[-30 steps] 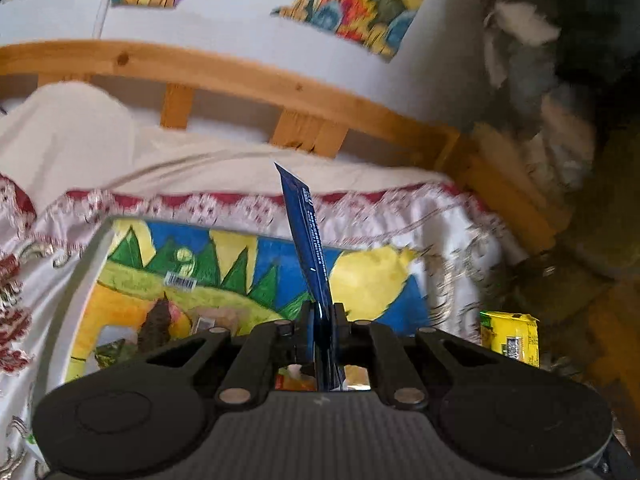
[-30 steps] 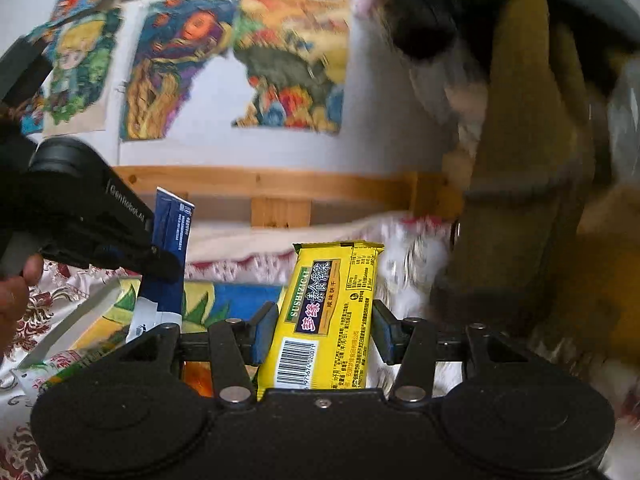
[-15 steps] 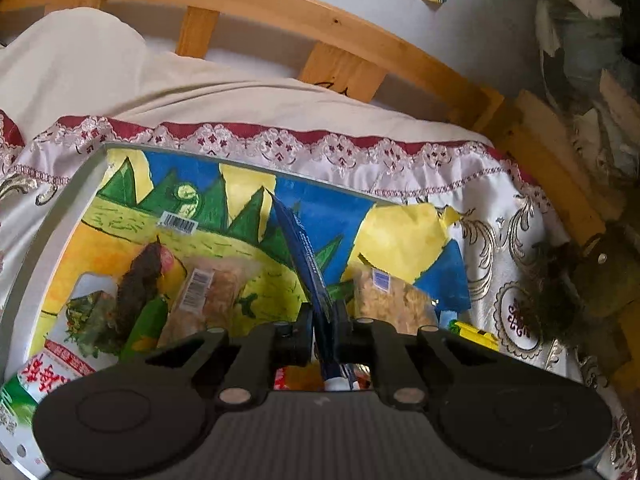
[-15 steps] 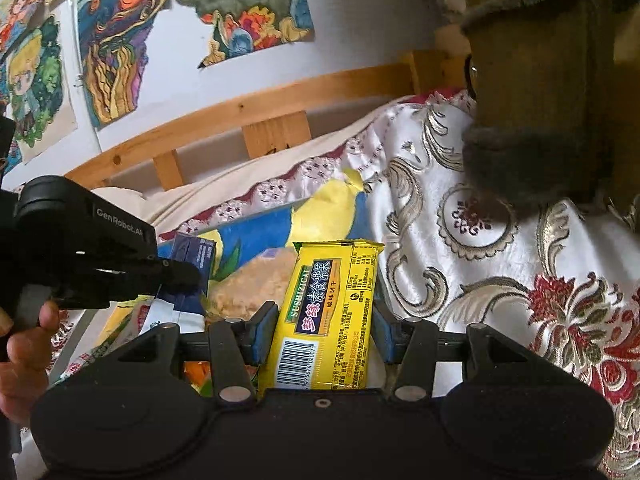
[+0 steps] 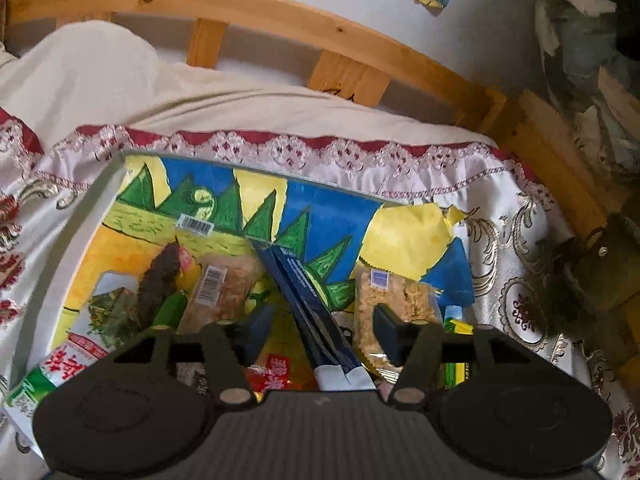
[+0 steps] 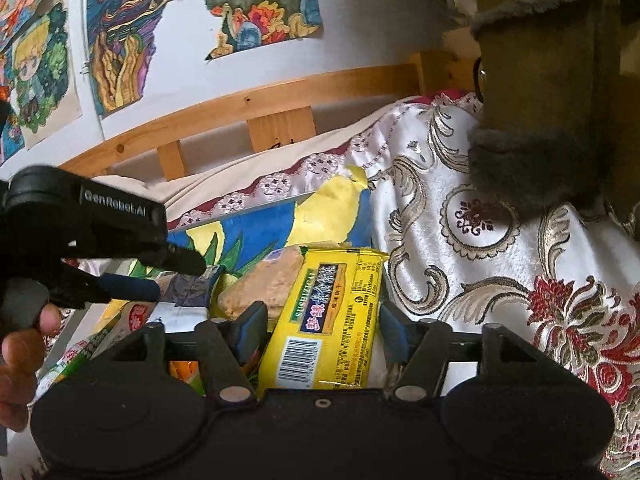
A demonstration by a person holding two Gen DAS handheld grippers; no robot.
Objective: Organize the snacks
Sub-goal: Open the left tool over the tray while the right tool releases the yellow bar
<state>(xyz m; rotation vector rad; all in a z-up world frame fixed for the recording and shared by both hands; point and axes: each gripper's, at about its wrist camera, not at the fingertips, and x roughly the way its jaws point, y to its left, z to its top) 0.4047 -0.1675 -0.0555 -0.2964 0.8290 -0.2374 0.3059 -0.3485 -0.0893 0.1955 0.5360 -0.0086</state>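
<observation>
My left gripper (image 5: pixel 320 330) hangs over a painted board (image 5: pixel 320 208) strewn with snacks. Its jaws are opening. A slim blue packet (image 5: pixel 308 300) leans between them, and neither pad touches it. In the right wrist view the left gripper (image 6: pixel 172 276) shows at the left with the blue packet (image 6: pixel 192 288) under its tips. My right gripper (image 6: pixel 322 330) is also opening. A yellow biscuit packet (image 6: pixel 332 320) lies between its pads with a gap on each side, its far end resting on a clear-wrapped cake (image 6: pixel 260 284).
On the board lie two clear-wrapped cakes (image 5: pixel 392 300), a dark brown snack (image 5: pixel 160 276), a green-and-white packet (image 5: pixel 52 372) and a red packet (image 5: pixel 280 372). A wooden bed rail (image 5: pixel 280 12) runs behind. An olive coat (image 6: pixel 540 100) hangs over the embroidered cloth (image 6: pixel 480 280). A hand (image 6: pixel 20 352) holds the left gripper.
Both pairs of jaws have spread apart and let go of the blue packet and the yellow packet. The right gripper has sunk toward the board, and the blue packet now leans left.
</observation>
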